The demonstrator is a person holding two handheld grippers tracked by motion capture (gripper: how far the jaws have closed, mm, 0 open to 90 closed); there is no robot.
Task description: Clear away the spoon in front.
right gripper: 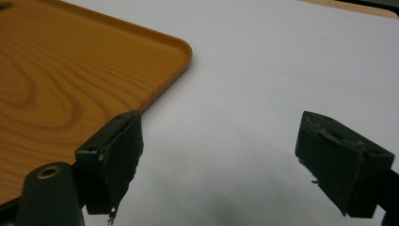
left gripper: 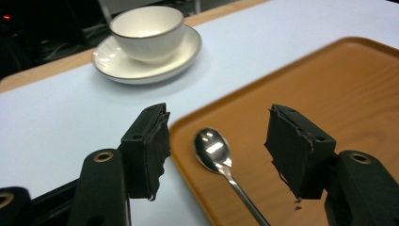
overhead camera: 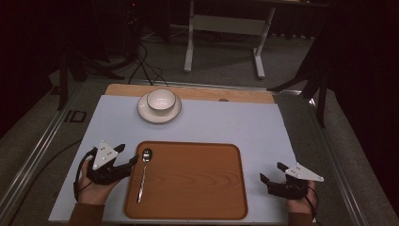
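A wooden tray (overhead camera: 197, 181) lies on the pale mat near the front edge. Along its left side rests a metal spoon (overhead camera: 144, 172), bowl end toward the far side. My left gripper (overhead camera: 128, 154) hovers at the tray's left rim, jaws wide apart; in the left gripper view the spoon (left gripper: 214, 150) lies on the tray (left gripper: 329, 94) between and beyond the pads, untouched. My right gripper (overhead camera: 273, 171) stands open over the mat right of the tray, nothing between its jaws, with the tray's corner (right gripper: 70, 70) at its left.
A white bowl (overhead camera: 161, 100) sits on a white saucer (overhead camera: 159, 113) at the back left of the mat (overhead camera: 235, 122). A wooden strip runs along the mat's far edge. Beyond it are a white frame's legs and cables on the floor.
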